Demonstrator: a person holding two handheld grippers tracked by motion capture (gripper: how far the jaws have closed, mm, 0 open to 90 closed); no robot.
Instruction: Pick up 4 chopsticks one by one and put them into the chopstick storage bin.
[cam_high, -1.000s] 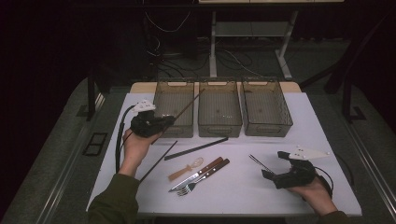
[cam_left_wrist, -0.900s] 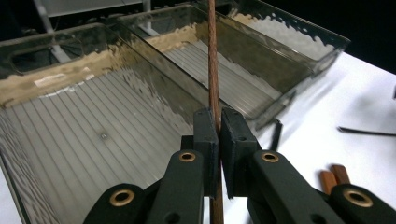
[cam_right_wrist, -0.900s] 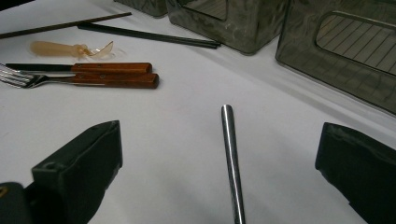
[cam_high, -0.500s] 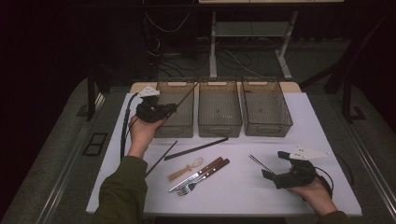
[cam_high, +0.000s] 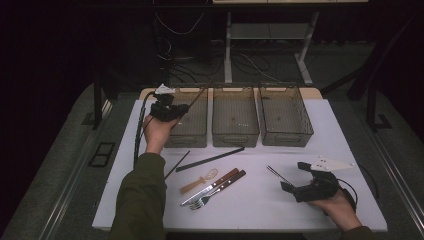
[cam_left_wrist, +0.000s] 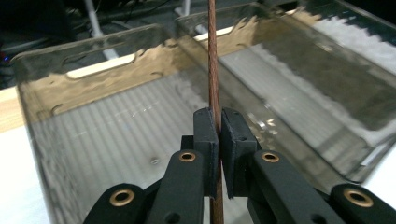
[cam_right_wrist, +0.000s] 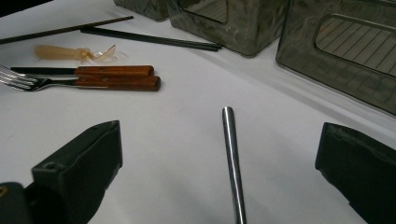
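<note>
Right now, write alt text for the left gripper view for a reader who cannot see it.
The left hand-held gripper is shut on a thin brown chopstick that runs straight up between its two black jaws. Below and beyond it lies a smoky transparent bin, with a second bin alongside to the right.

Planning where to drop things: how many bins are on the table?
3, in a row along the far edge: left bin under the left gripper, middle bin, right bin. None looks hidden.
</note>
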